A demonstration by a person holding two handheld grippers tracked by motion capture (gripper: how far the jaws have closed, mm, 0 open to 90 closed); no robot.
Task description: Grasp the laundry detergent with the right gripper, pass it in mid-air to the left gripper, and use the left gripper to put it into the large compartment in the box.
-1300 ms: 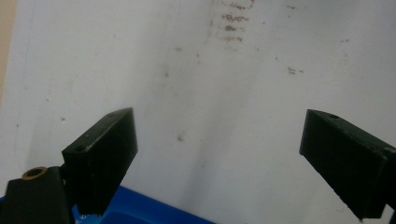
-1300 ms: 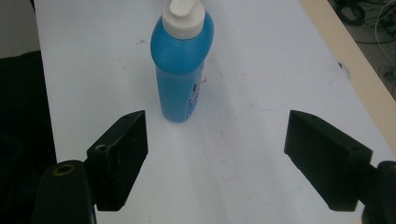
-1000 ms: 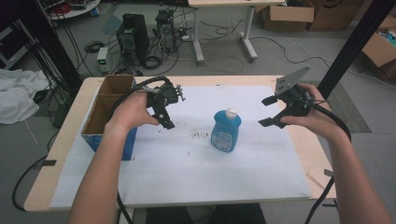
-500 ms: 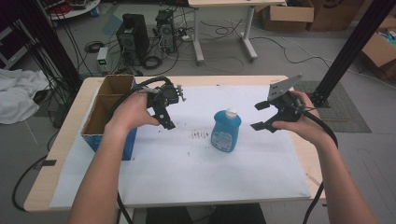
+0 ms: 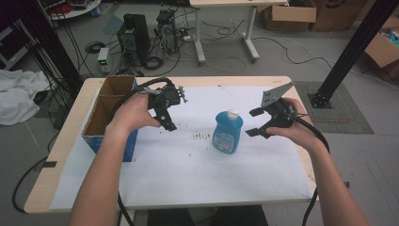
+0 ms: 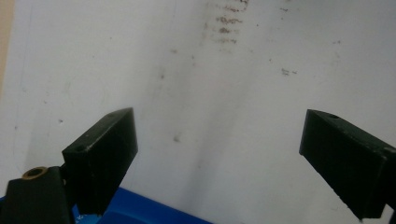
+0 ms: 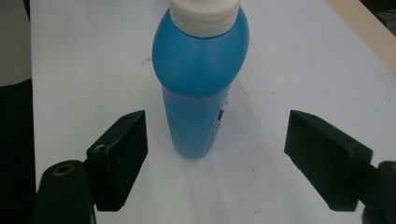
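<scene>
A blue bottle (image 5: pixel 227 131) with a white cap stands upright on the white sheet near the table's middle. My right gripper (image 5: pixel 254 122) is open just right of it, jaws pointing at it, nothing held. In the right gripper view the bottle (image 7: pixel 201 88) stands a little beyond and between the spread jaws of the gripper (image 7: pixel 215 154). My left gripper (image 5: pixel 167 118) is held above the sheet beside a cardboard box (image 5: pixel 106 116), pointing down. In the left gripper view that gripper (image 6: pixel 224 154) is open over the bare sheet, with a blue edge (image 6: pixel 140 213) below.
The white sheet (image 5: pixel 188 165) covers most of the wooden table (image 5: pixel 61 150). Dark smudges (image 5: pixel 202 136) mark it left of the bottle. The open box with blue sides sits at the left edge. Cables trail from both grippers. Computers, boxes and a black post lie beyond the table.
My right gripper has moved left and slightly down, closing in on the bottle. The left gripper and the bottle have stayed put.
</scene>
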